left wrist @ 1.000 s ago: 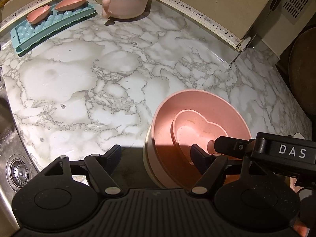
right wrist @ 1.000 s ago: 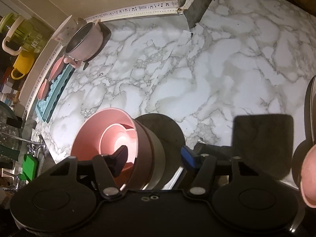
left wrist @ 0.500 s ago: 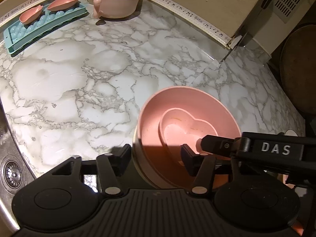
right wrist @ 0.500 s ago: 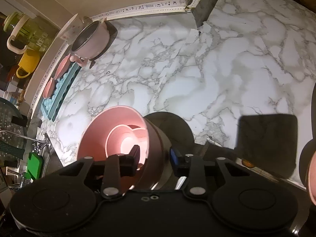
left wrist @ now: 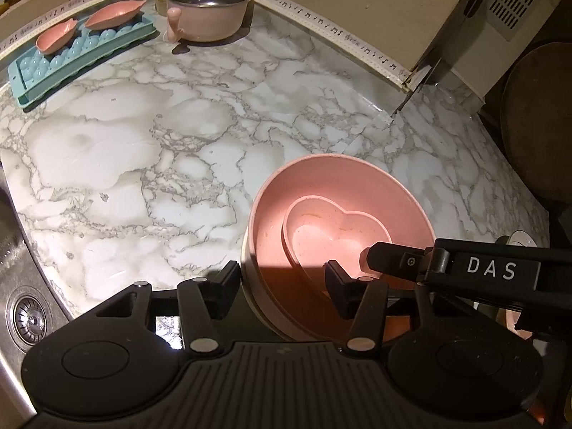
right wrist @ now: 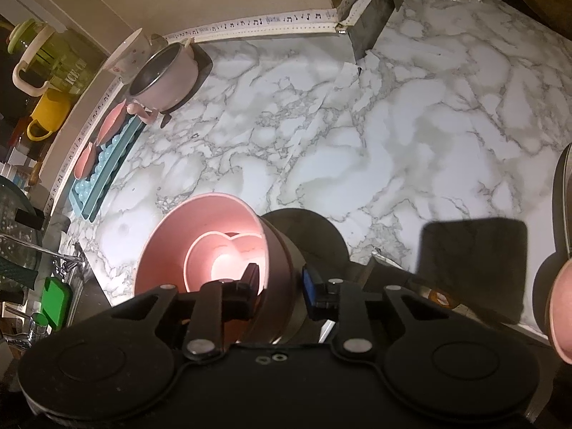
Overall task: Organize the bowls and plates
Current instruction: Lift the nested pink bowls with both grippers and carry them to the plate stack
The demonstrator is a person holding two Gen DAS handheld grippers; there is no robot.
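The right gripper (right wrist: 279,284) is pinching the near wall of the round pink bowl (left wrist: 343,178), one finger inside and one outside, likely to carry it with the heart-shaped dish (left wrist: 336,225) nested inside as one stack. The left gripper (left wrist: 282,279) is straddling the same rim with its fingers spread wider than the wall, apparently steadying, not clamping. Farther back on the marble counter (left wrist: 143,143), two leaf-shaped pink dishes (left wrist: 114,14) are sitting on a teal tray (left wrist: 32,85) beside a pink pot (left wrist: 207,18).
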